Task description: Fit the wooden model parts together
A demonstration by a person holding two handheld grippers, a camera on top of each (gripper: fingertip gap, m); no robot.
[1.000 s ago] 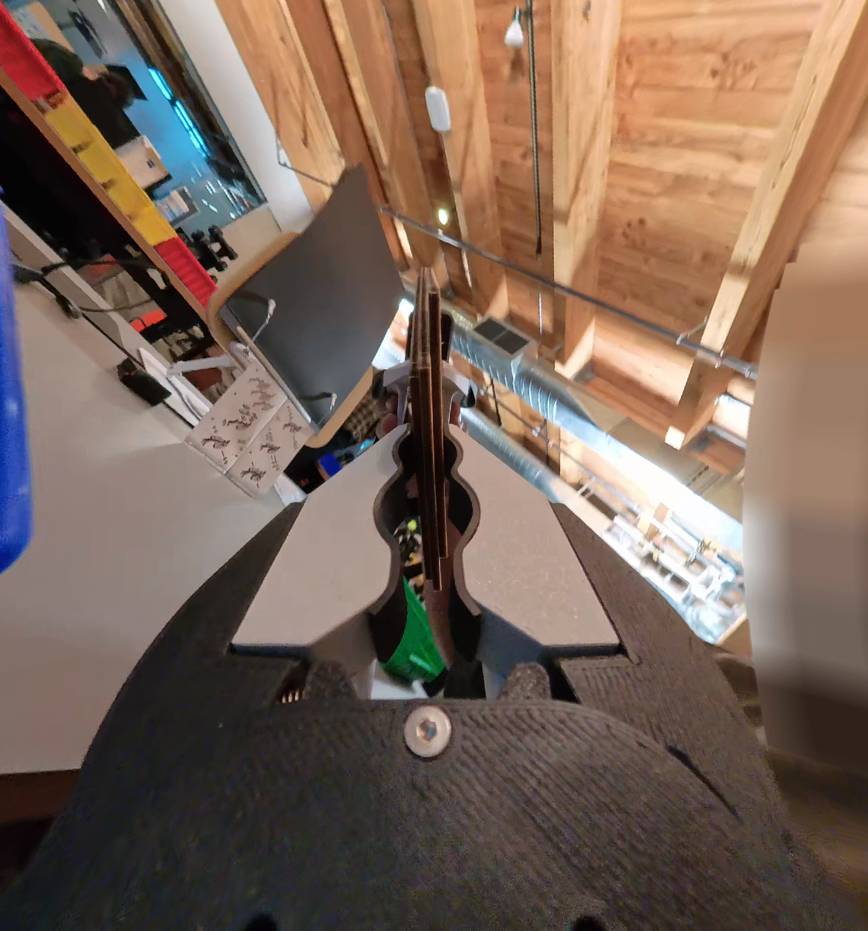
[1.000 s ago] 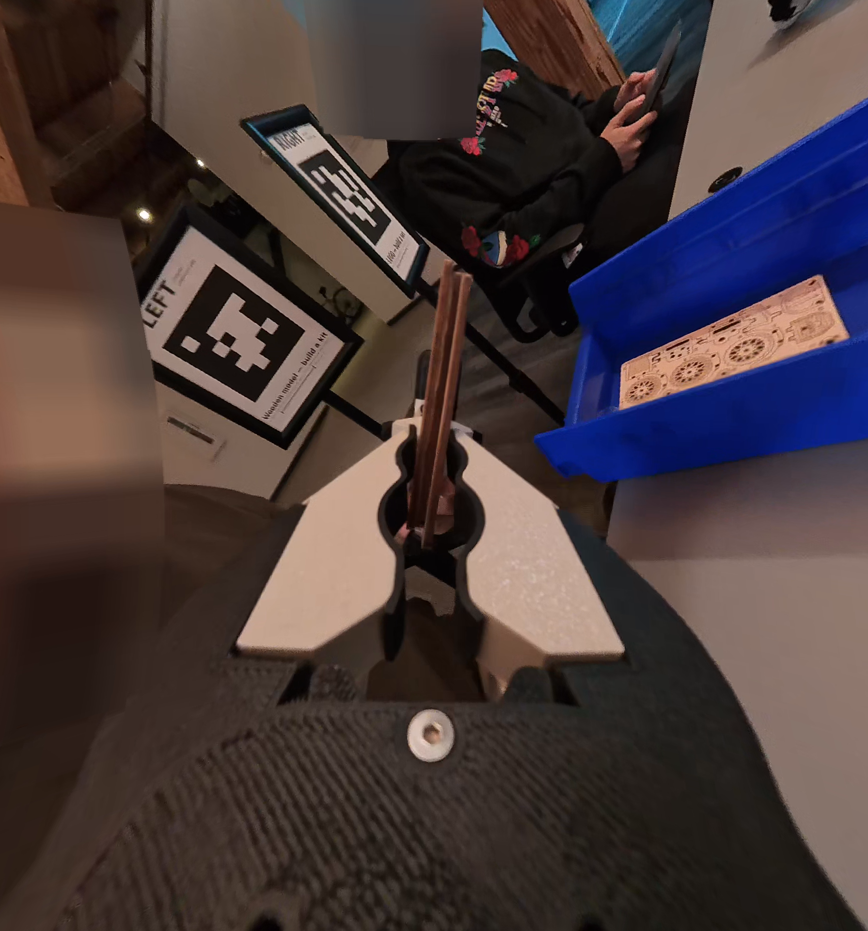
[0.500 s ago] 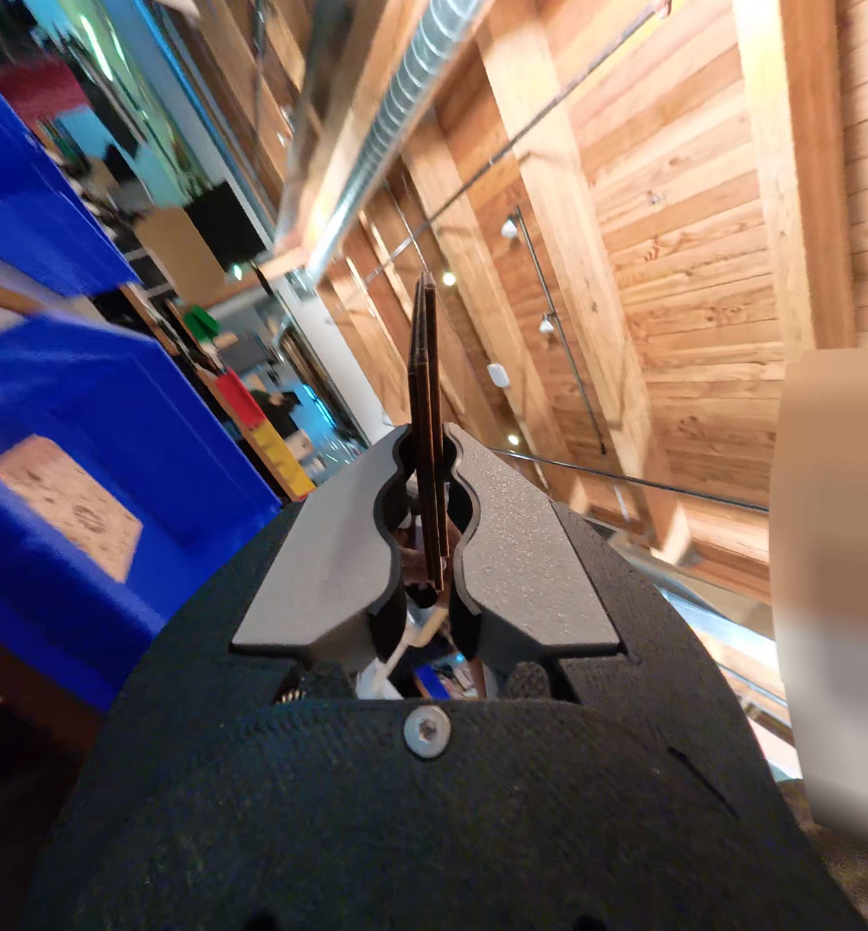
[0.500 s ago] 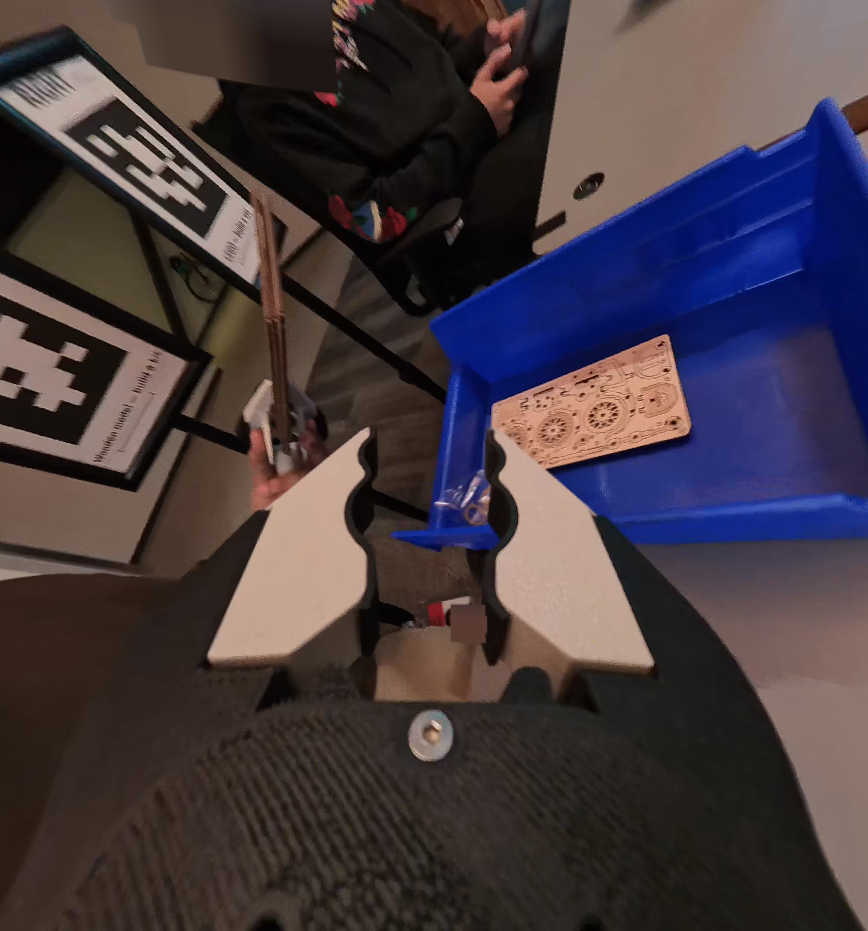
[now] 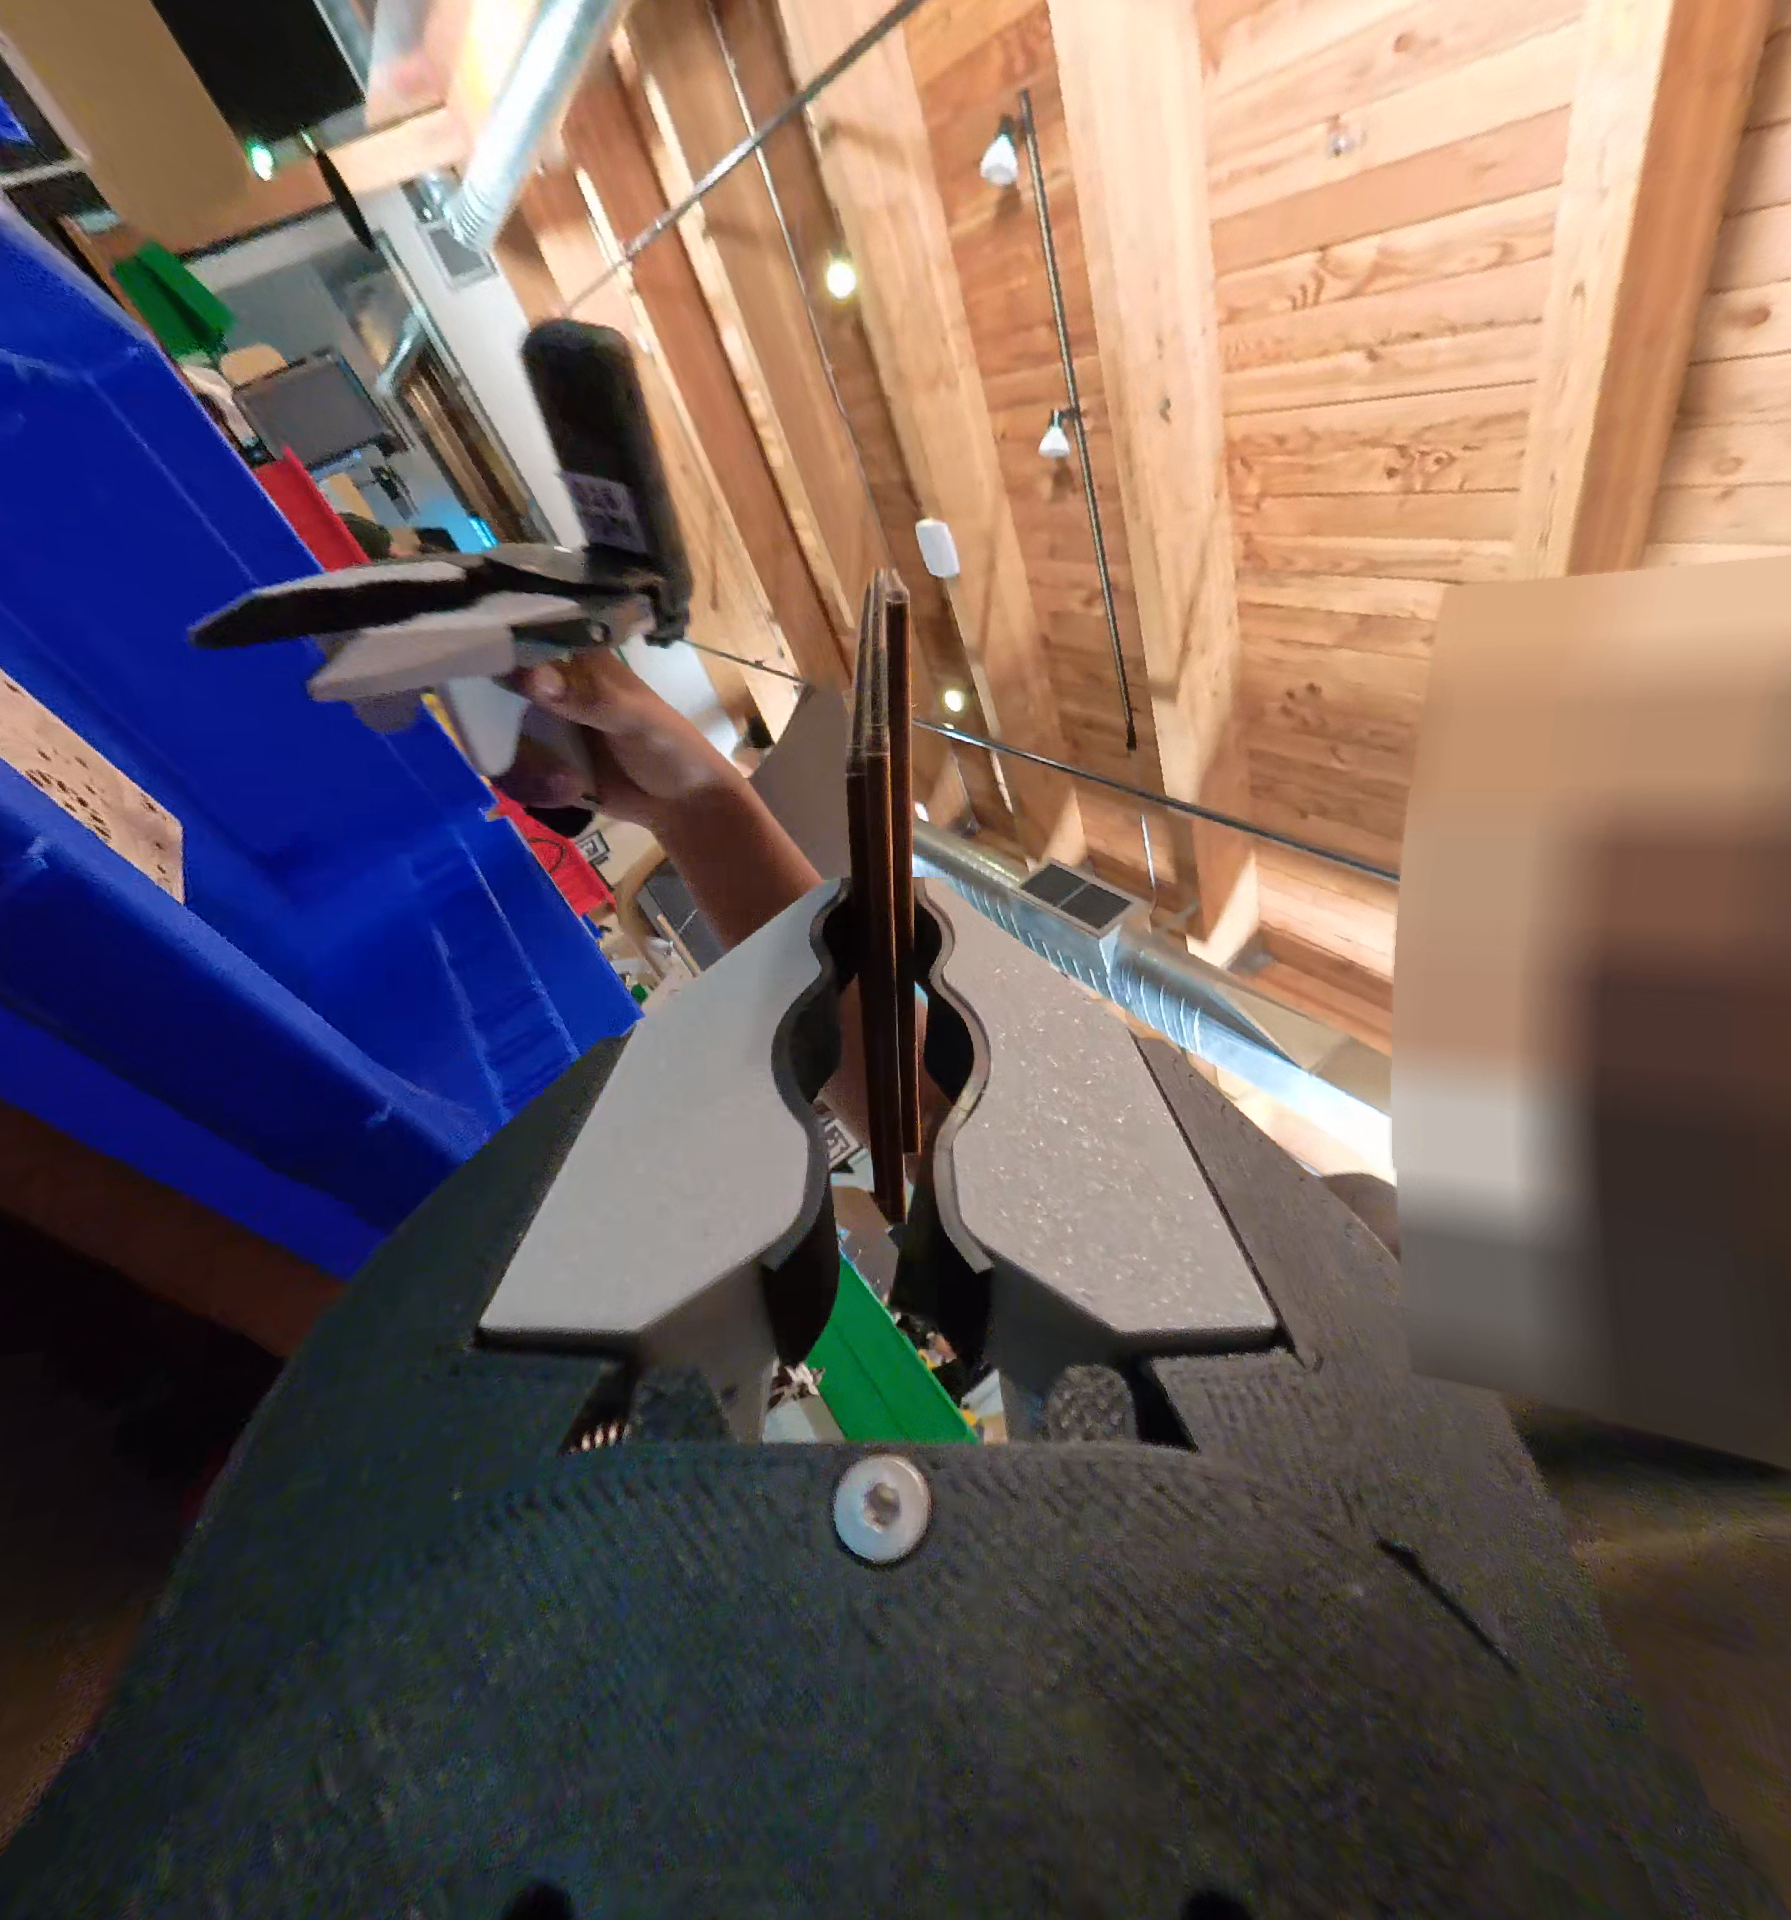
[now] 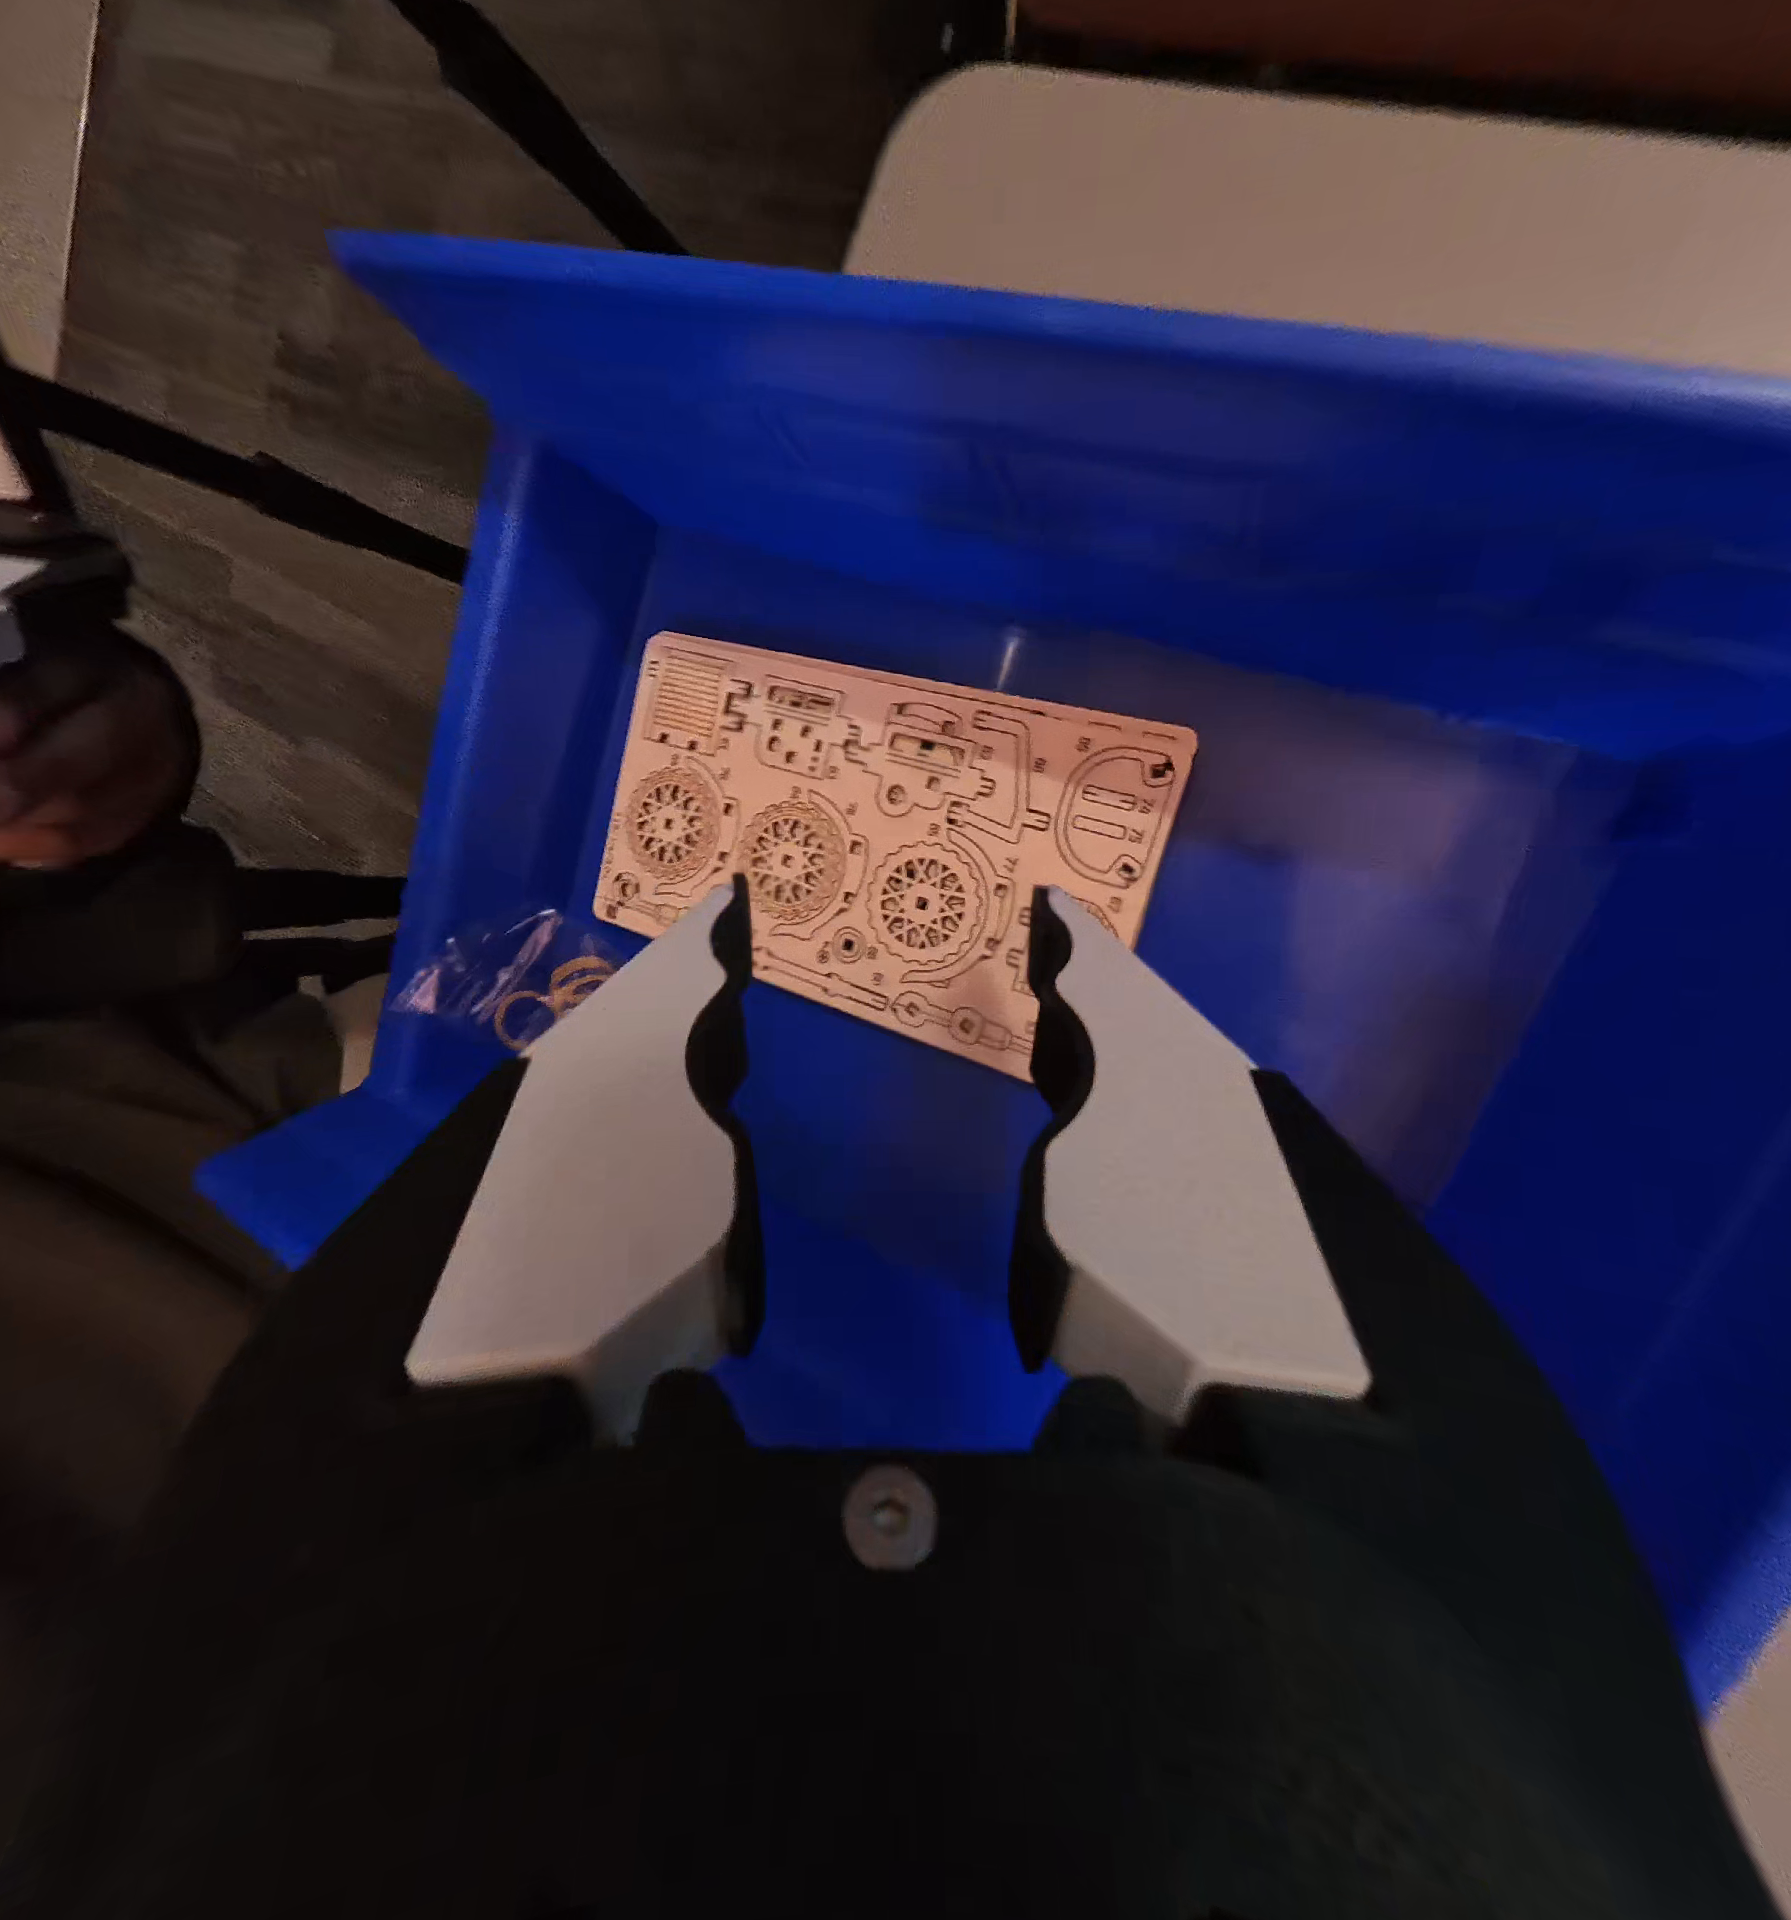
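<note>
You had the left tongs (image 5: 886, 997) clenched on the stacked wooden parts (image 5: 883, 831), right tongs (image 6: 886, 935) released over the parts sheet (image 6: 891, 831) in the blue bin (image 6: 974, 416), so a square, slow descent suited.

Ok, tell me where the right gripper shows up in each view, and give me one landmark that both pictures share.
Left wrist view: the right gripper appears farther off at upper left, in a hand, pointing left over the blue bin.
Right wrist view: the right gripper is this view's own, at bottom centre, fingers apart above the wooden parts sheet.
Shared landmark: the blue bin, at left in the left wrist view and across the middle in the right one.
</note>
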